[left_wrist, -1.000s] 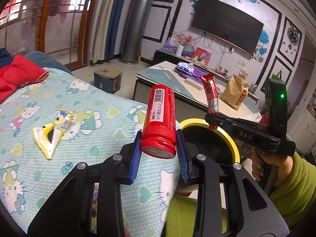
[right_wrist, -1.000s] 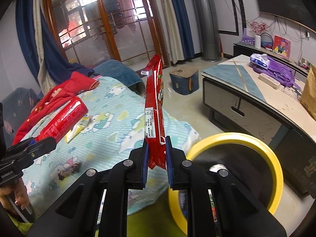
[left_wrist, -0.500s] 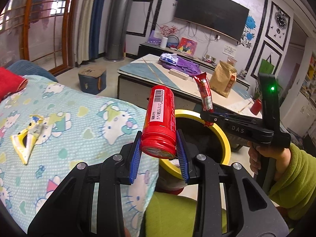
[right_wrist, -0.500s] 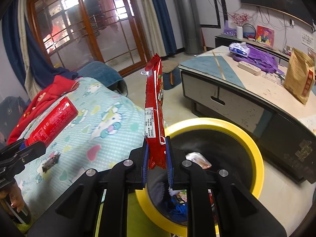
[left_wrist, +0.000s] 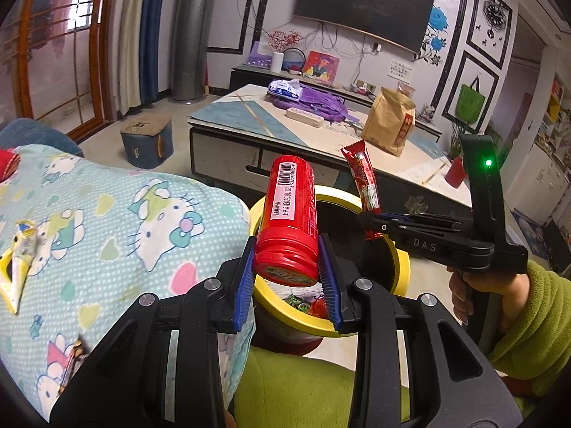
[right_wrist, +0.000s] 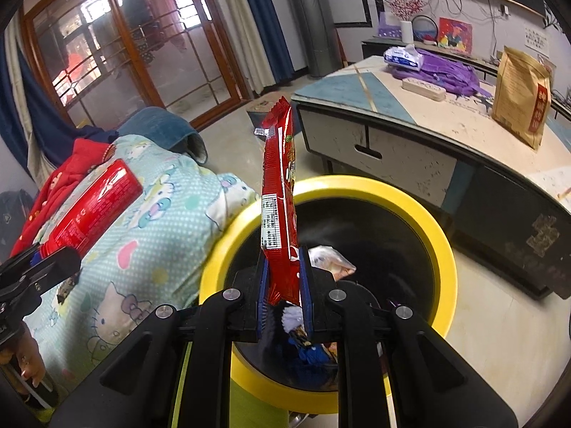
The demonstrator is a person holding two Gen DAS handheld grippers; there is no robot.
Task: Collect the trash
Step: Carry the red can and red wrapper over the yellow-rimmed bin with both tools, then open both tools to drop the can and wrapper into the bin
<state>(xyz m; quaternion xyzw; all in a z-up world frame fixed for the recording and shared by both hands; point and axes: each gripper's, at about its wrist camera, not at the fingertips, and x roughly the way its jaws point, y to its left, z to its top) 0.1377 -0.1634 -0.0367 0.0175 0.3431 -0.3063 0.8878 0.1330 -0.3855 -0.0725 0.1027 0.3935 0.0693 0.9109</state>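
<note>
Clamping a red canister (left_wrist: 289, 218) (left hand-held gripper (left_wrist: 287, 278)); right hand-held gripper (right_wrist: 284, 294) pinches wrapper (right_wrist: 280, 192).

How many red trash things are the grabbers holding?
2. The red canister is pinched in the left gripper, beside the yellow bin. The red snack wrapper stands up in the right gripper, over the bin's opening.

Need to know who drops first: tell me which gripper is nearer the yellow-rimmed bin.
Right. The right gripper holds the red wrapper over the bin opening; the left gripper, clamping the red canister, sits at the rim's near edge.
</note>
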